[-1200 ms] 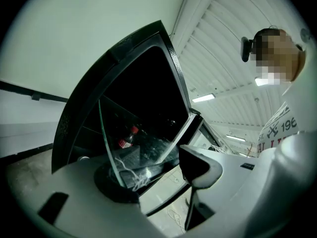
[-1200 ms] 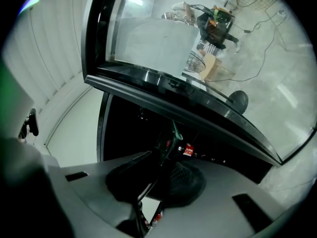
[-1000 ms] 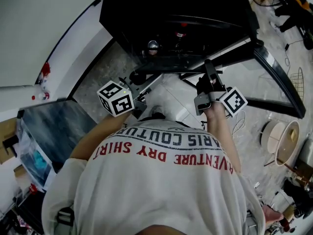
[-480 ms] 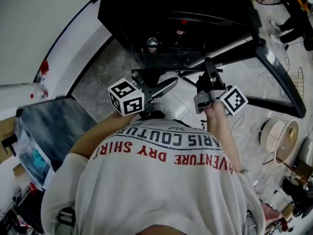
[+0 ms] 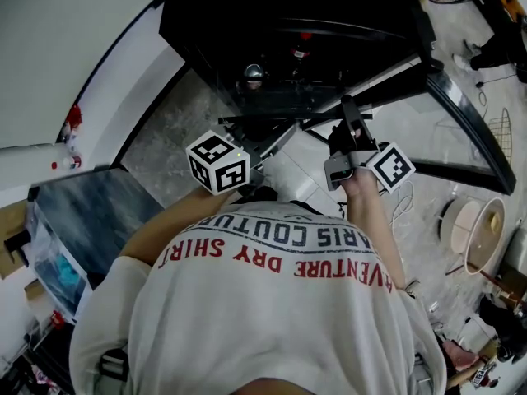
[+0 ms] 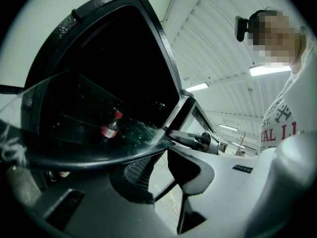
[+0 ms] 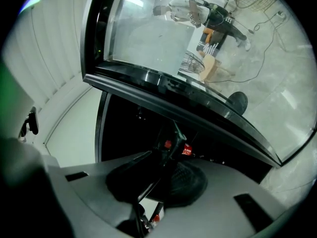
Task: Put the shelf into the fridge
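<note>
The glass shelf point(image 5: 280, 118) is held level at the open front of the black fridge point(image 5: 329, 15), its far part inside the dark opening. My left gripper point(image 5: 265, 144) is at the shelf's near left edge. In the left gripper view the dark rim point(image 6: 99, 160) lies across the ribbed pad point(image 6: 136, 175), and the jaws of the left gripper point(image 6: 161, 155) are closing onto it. My right gripper point(image 5: 347, 113) is shut on the shelf's right edge. In the right gripper view the shelf point(image 7: 171, 143) shows edge-on in that gripper point(image 7: 158, 180). A red-capped bottle point(image 6: 110, 128) stands inside.
The fridge's glass door point(image 5: 465, 142) hangs open to the right. A can point(image 5: 254, 74) and the bottle point(image 5: 300, 48) sit inside the fridge. A round wooden item point(image 5: 473, 229) and cables lie on the floor at right. A dark box point(image 5: 90, 212) stands at left.
The left gripper has moved in from the left to the shelf's near edge, and its wide-open jaws have come together around the rim. The right gripper keeps its hold and has shifted slightly forward.
</note>
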### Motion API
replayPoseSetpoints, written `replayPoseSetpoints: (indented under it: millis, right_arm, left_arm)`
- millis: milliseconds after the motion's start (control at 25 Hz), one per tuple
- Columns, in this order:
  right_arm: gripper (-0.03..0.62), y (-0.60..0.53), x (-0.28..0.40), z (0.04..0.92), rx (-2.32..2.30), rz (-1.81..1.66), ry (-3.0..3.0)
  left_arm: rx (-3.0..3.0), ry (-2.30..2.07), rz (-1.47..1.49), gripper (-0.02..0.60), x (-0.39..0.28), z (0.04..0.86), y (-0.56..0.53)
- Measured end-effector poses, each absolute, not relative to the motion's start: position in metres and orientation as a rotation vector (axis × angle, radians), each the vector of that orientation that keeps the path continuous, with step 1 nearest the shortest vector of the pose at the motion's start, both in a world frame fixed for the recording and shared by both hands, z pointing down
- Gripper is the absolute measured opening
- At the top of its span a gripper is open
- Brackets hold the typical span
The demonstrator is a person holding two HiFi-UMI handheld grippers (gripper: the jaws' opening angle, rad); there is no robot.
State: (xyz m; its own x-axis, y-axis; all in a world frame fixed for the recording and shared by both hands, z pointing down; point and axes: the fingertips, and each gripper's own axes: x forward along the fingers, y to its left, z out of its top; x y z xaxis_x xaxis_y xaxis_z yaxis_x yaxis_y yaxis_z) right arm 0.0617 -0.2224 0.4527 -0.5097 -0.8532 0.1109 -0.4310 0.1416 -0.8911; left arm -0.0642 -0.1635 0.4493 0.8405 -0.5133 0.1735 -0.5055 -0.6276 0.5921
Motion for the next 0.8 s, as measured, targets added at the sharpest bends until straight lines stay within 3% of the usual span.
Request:
replayPoseSetpoints:
  millis: [240, 800]
  right_arm:
    - [0.062, -0.223, 0.06, 0.449, -1.208, -1.28, 2.069]
    - [0.132, -0.205, 0.036, 0.438, -1.184, -1.175, 2.336]
  left_arm:
    - [2.356, -0.753, -0.02, 0.107, -0.064, 0.45, -0.165]
    - [2.357, -0.756, -0.018, 0.107, -0.066, 0.448, -0.179]
